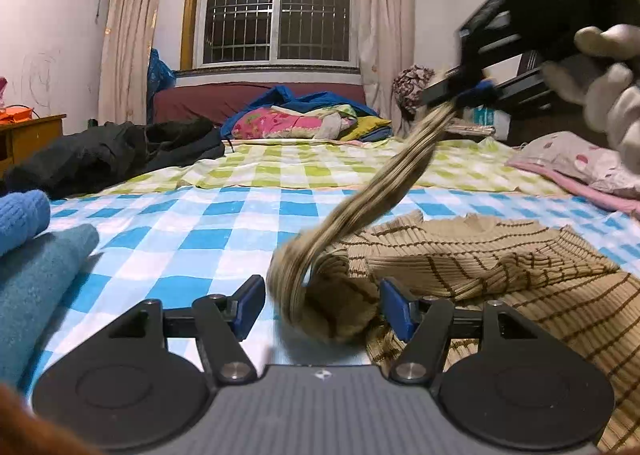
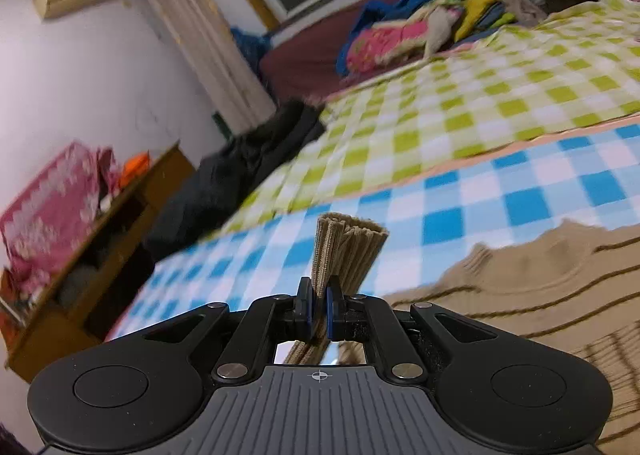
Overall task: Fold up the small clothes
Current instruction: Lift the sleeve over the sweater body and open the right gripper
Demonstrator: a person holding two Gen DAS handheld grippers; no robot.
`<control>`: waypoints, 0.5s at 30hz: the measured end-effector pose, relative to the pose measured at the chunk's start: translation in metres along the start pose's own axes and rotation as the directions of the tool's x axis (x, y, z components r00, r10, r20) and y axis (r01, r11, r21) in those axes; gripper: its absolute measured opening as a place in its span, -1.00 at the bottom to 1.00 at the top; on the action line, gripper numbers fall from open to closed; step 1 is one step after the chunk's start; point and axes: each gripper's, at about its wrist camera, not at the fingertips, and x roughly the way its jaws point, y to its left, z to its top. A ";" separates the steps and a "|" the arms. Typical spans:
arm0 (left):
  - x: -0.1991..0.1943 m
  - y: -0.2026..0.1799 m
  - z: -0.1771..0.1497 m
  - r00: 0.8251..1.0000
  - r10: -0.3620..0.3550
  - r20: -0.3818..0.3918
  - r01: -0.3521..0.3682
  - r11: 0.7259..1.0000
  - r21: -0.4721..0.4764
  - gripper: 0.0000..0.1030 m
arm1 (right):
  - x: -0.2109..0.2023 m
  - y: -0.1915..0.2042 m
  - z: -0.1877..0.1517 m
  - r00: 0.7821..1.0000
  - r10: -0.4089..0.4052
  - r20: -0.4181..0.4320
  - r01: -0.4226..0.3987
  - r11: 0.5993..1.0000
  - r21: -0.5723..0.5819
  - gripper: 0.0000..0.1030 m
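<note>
A tan sweater with brown stripes (image 1: pixel 520 267) lies on the blue-checked bedsheet (image 1: pixel 180 239), also in the right wrist view (image 2: pixel 540 295). My right gripper (image 2: pixel 319 313) is shut on the sweater's sleeve cuff (image 2: pixel 346 251); in the left wrist view it (image 1: pixel 460 89) is raised at upper right, stretching the sleeve (image 1: pixel 384 191) up off the bed. My left gripper (image 1: pixel 322 305) is open, low over the bed, its blue pads on either side of the bunched sleeve base (image 1: pixel 332 303), not closed on it.
Folded blue knitwear (image 1: pixel 36 255) lies at the left. A black jacket (image 1: pixel 112 151), a green-checked sheet (image 1: pixel 320 167), a pile of bedding (image 1: pixel 304 117) and a pink pillow (image 1: pixel 580 167) lie further back. A wooden desk (image 2: pixel 100 247) stands left of the bed.
</note>
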 end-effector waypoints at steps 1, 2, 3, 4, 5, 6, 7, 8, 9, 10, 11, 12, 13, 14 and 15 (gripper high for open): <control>0.001 -0.002 0.001 1.000 0.011 -0.008 -0.011 1.000 0.000 0.32 | -0.006 -0.006 0.003 1.000 0.003 0.014 -0.004 1.000 0.014 -0.88; 0.003 -0.004 0.001 1.000 0.020 -0.016 -0.020 1.000 0.003 0.33 | -0.013 -0.013 0.005 1.000 0.005 0.028 -0.006 1.000 0.028 -0.88; 0.005 -0.007 0.001 0.999 0.029 -0.024 -0.029 1.000 0.008 0.32 | -0.020 -0.021 0.008 0.999 0.007 0.044 -0.009 0.999 0.043 -0.88; 0.007 -0.010 0.002 0.999 0.036 -0.030 -0.036 0.999 0.016 0.33 | -0.026 -0.027 0.010 0.998 0.009 0.057 -0.012 0.998 0.054 -0.88; 0.009 -0.013 0.003 0.999 0.041 -0.034 -0.040 0.999 0.023 0.33 | -0.033 -0.034 0.013 0.997 0.010 0.073 -0.015 0.998 0.067 -0.88; 0.011 -0.018 0.003 0.998 0.042 -0.038 -0.041 0.999 0.028 0.33 | -0.038 -0.039 0.014 0.996 0.009 0.084 -0.015 0.997 0.076 -0.88; 0.013 -0.022 0.004 0.998 0.041 -0.041 -0.040 0.999 0.033 0.33 | -0.043 -0.045 0.016 0.995 0.008 0.098 -0.016 0.996 0.085 -0.88; 0.015 -0.026 0.005 0.998 0.039 -0.044 -0.037 0.999 0.039 0.33 | -0.049 -0.051 0.018 0.994 0.006 0.110 -0.016 0.996 0.091 -0.88; 0.018 -0.031 0.006 0.998 0.035 -0.046 -0.033 0.998 0.048 0.33 | -0.056 -0.058 0.020 0.992 0.004 0.126 -0.016 0.995 0.099 -0.88; 0.020 -0.036 0.007 0.998 0.032 -0.047 -0.029 0.998 0.061 0.33 | -0.061 -0.065 0.020 0.991 0.002 0.137 -0.016 0.994 0.105 -0.88; 0.022 -0.041 0.007 0.998 0.030 -0.048 -0.027 0.997 0.074 0.33 | -0.067 -0.071 0.021 0.989 -0.002 0.147 -0.015 0.994 0.112 -0.88; 0.023 -0.045 0.008 0.998 0.029 -0.048 -0.025 0.996 0.089 0.33 | -0.075 -0.080 0.020 0.987 -0.010 0.158 -0.010 0.992 0.122 -0.88; 0.025 -0.050 0.008 0.998 0.029 -0.048 -0.024 0.994 0.102 0.33 | -0.081 -0.088 0.019 0.986 -0.019 0.167 -0.003 0.991 0.131 -0.88; 0.026 -0.054 0.008 0.998 0.030 -0.051 -0.023 0.993 0.118 0.33 | -0.087 -0.096 0.018 0.985 -0.028 0.173 0.004 0.990 0.138 -0.88; 0.028 -0.057 0.008 0.998 0.030 -0.055 -0.023 0.991 0.133 0.33 | -0.092 -0.104 0.016 0.983 -0.040 0.179 0.014 0.989 0.147 -0.88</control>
